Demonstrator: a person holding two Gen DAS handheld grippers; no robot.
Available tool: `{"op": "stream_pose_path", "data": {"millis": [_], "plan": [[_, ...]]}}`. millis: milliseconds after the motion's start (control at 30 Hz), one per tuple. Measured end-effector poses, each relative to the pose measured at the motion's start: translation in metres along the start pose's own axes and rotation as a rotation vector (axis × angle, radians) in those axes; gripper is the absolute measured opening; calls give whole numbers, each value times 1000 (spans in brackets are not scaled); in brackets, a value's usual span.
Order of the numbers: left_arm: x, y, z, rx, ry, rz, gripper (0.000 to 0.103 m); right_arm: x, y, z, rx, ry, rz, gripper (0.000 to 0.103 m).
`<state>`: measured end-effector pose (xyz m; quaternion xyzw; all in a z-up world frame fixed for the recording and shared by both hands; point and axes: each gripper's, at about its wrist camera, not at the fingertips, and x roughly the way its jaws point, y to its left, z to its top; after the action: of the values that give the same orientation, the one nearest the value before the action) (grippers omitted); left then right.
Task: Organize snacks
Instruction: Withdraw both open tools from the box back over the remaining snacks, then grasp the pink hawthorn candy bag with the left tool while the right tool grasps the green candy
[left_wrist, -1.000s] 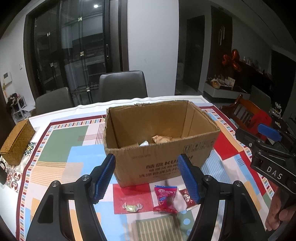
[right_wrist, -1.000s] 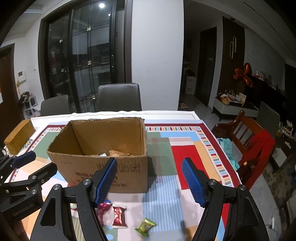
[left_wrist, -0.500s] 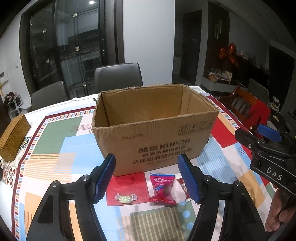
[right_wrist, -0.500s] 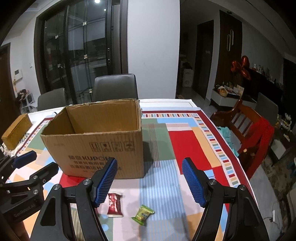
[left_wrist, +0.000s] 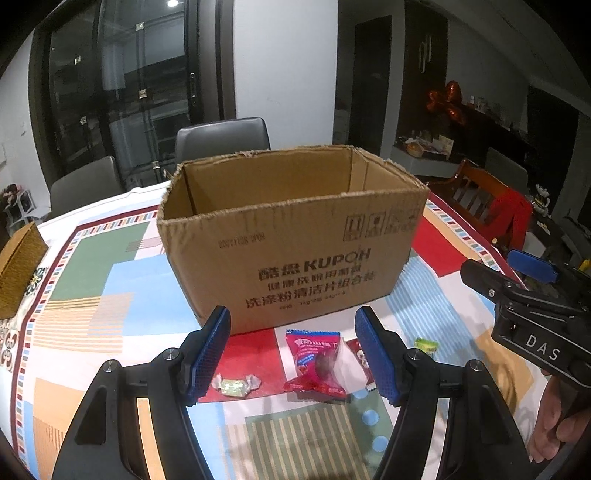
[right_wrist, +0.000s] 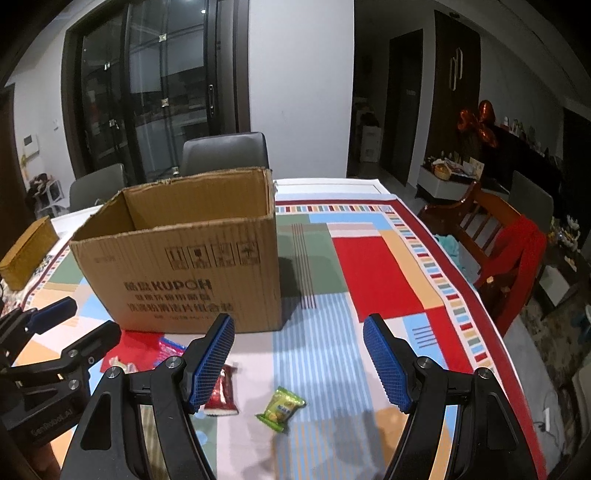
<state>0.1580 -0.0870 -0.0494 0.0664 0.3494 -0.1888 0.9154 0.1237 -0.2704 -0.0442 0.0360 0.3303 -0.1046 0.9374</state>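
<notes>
White wall (right_wrist: 299, 85) behind table; dark glass doors (right_wrist: 147, 96) to its left, ceiling light (left_wrist: 172, 3) reflected; two grey chairs (right_wrist: 225, 153) at far edge; patterned cloth (right_wrist: 369, 266) covered tabletop; wooden chair (right_wrist: 491, 229) with red garment at right; dark cabinets (right_wrist: 456, 96) beyond.

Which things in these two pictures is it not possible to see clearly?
- Cardboard box floor: hidden by its front wall, both views.
- Dark red packet: partly behind the right gripper's left finger; print unreadable.
- Pink packet, right view: cut off by the left gripper.
- Green packet, left view: too small.
</notes>
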Motion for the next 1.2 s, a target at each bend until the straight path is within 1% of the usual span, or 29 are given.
{"op": "stream_pose_path", "data": {"millis": [500, 700, 1200], "plan": [[18, -6, -24, 24, -7, -37, 69, 15, -3, -35, 21, 20, -27, 73], [29, -8, -33, 35, 10, -52, 69, 26, -3, -49, 22, 48, -34, 73], [57, -7, -47, 39, 67, -51, 68, 49, 3, -72, 16, 120, -31, 73]]}}
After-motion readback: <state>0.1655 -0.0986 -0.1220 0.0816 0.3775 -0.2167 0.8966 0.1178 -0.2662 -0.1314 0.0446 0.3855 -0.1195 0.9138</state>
